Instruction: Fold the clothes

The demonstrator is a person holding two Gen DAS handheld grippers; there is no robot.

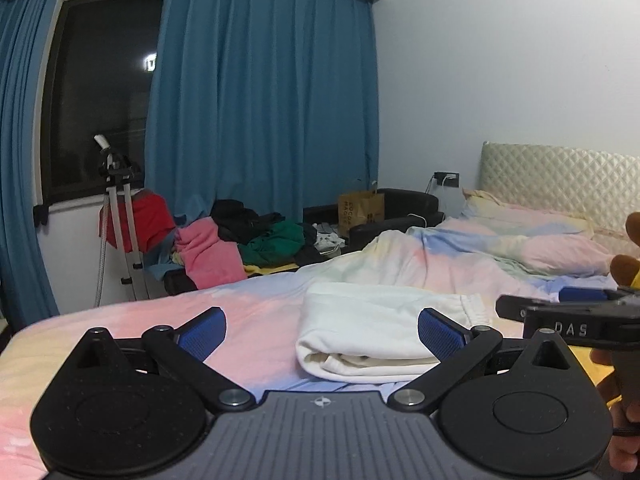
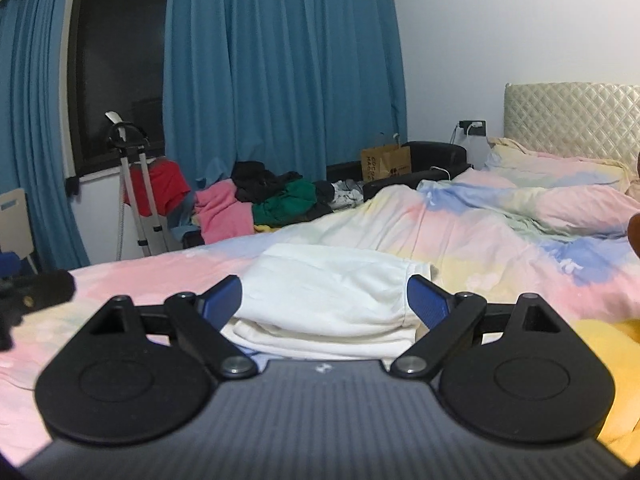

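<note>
A white garment (image 1: pixel 372 328) lies on the bed (image 1: pixel 260 308), already folded into a thick, flat bundle with several layers stacked up. It sits just in front of both claws. Whether more folds are meant for it, the pictures cannot say. The left claw (image 1: pixel 322 330) is spread wide and holds nothing. The right claw (image 2: pixel 324 302) is spread wide too and holds nothing, with the bundle showing between its blue pads (image 2: pixel 428 300). The cloth looks soft, thick and floppy, like sweat fabric, and probably light. It will sag and slide open if only the top layer is pinched. A good place to grab is the near edge, where the layers show one on top of another, taking all the layers at once, one claw near each end. The long side of the bundle runs left to right across both views. A gathered elastic band (image 1: pixel 472 308) is at the right end and the rounded fold is at the left end. A heap of other clothes (image 1: pixel 256 236) lies beyond the bed, under the blue curtain (image 1: pixel 264 92).
</note>
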